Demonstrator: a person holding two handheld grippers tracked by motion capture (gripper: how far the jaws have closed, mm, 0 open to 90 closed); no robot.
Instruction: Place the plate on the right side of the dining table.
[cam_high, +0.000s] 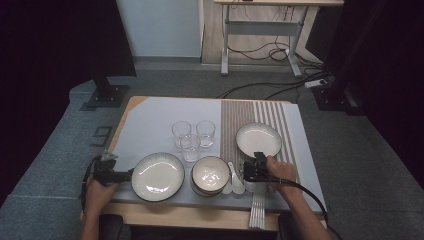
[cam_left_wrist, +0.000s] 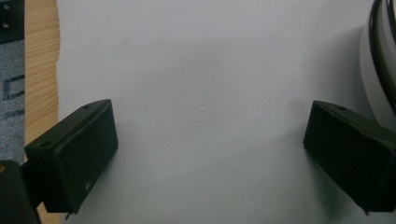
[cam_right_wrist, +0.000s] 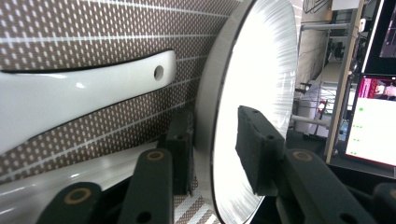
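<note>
- Slipping looks the main risk: the right tongs (cam_right_wrist: 215, 154) straddle the near rim of the small plate (cam_high: 258, 138), which sits on the striped runner (cam_high: 235, 115) at the worktop's (cam_high: 150, 120) right. They stand part open, one pad under the rim, the other clear above it; I judge a thin glazed edge could slide out or tip.
- Swinging that plate could knock the white spoons (cam_high: 234, 184) beside it, or farther off the glasses (cam_high: 192, 136).
- Resting at the near left, the left tongs (cam_left_wrist: 205, 154) gape wide, empty, beside the large plate (cam_high: 158, 176).
</note>
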